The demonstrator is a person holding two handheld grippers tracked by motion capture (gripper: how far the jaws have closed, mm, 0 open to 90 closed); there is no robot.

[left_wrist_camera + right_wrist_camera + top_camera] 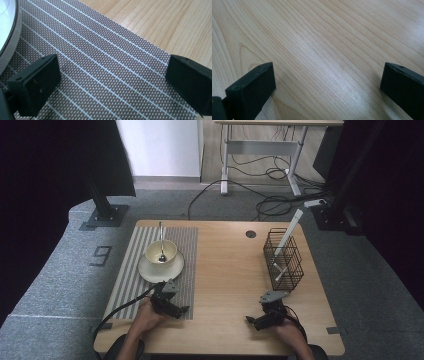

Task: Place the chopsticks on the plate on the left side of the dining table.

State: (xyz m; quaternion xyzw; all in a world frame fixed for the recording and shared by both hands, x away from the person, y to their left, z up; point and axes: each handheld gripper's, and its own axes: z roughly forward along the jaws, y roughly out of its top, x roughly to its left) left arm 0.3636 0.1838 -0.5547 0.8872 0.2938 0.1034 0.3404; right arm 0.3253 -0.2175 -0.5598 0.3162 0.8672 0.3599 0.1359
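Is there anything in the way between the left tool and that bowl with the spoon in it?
Nothing visible: only bare striped woven placemat lies between the open left tool and the cream bowl on its saucer.

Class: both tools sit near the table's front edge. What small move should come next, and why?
Probably ease the left tool forward toward the saucer: its jaws stand open and empty over the striped placemat, with the bowl and spoon just ahead.

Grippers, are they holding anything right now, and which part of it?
Nothing. The left gripper is open over the striped placemat, and the right gripper is open over the bare wooden table.
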